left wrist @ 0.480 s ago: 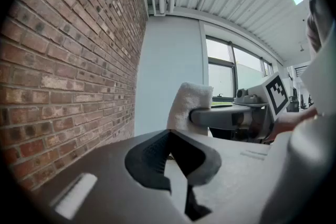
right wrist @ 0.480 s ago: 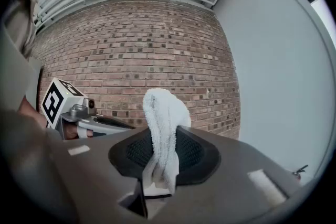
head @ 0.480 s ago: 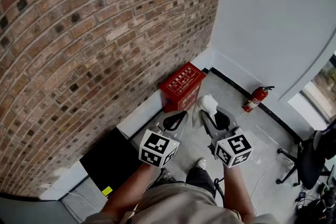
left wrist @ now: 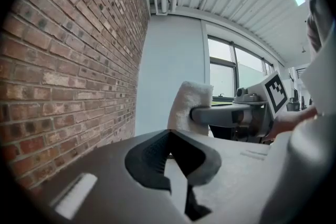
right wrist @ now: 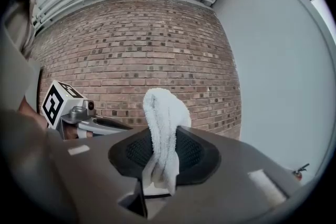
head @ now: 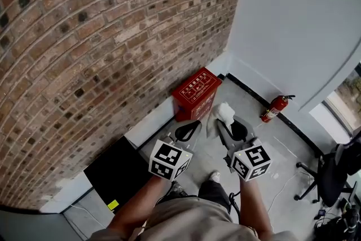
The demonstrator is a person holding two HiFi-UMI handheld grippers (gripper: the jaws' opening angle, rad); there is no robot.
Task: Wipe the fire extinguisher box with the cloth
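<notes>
Hardly any change is seen against the earlier frame: both grippers are kept at the same spots above the floor [head: 271,147], and only a slight shift of the whole view is noticed.

The cloth [head: 225,112], white and thick, is pinched between the jaws of the right gripper [head: 221,123]. In the right gripper view the cloth [right wrist: 163,128] is seen standing up out of the clamped jaws, with its loose end hanging down behind them. The left gripper [head: 194,123] is held just beside it, apart from the cloth. Its jaws are pressed together at the tips, and nothing is held between them, as is shown in the left gripper view [left wrist: 169,136].

The fire extinguisher box [head: 196,93], red with white print on its lid, is set at the edge of the floor against the foot of the brick wall [head: 113,36], near the corner where the white wall [head: 293,25] is met. It is not touched by the cloth or by either gripper. A red fire extinguisher [head: 275,107] is stood at the floor's edge along the white wall, well apart from the box. A black panel [head: 118,172] is laid on the floor along the brick wall, nearer the person.
</notes>
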